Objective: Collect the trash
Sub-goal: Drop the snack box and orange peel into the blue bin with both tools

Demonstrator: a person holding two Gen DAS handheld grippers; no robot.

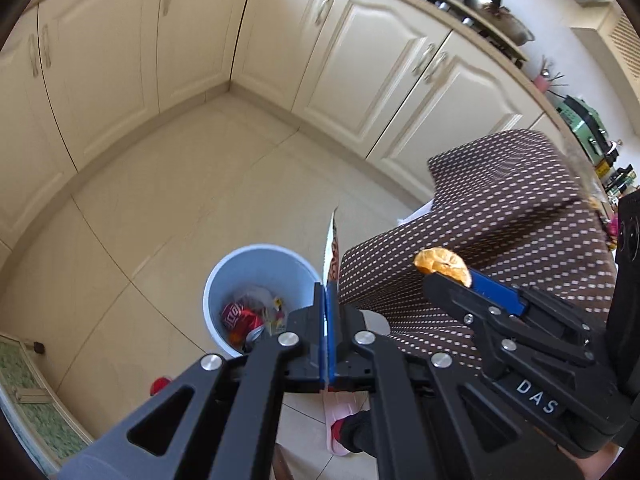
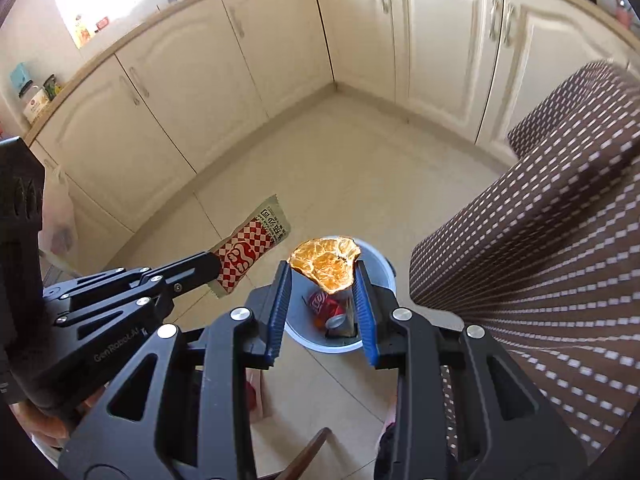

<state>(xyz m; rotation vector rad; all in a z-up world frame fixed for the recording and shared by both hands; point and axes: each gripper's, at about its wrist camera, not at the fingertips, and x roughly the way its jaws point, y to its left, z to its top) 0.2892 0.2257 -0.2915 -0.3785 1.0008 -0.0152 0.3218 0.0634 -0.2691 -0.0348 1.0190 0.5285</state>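
Note:
My left gripper (image 1: 328, 292) is shut on a red-and-white checkered snack wrapper (image 1: 331, 252), seen edge-on; the wrapper shows flat in the right wrist view (image 2: 250, 250). My right gripper (image 2: 322, 276) is shut on an orange peel (image 2: 326, 264), which also shows in the left wrist view (image 1: 440, 265). Both are held above a light blue trash bin (image 1: 224, 280) on the floor. The bin (image 2: 380, 268) holds a red soda can (image 2: 326, 304) and other scraps.
Cream cabinets (image 1: 192, 28) line two walls and meet in a corner. A table under a brown dotted cloth (image 1: 508, 208) stands to the right of the bin. A pink slipper (image 1: 340, 424) and a green mat (image 1: 36, 396) lie on the tiled floor.

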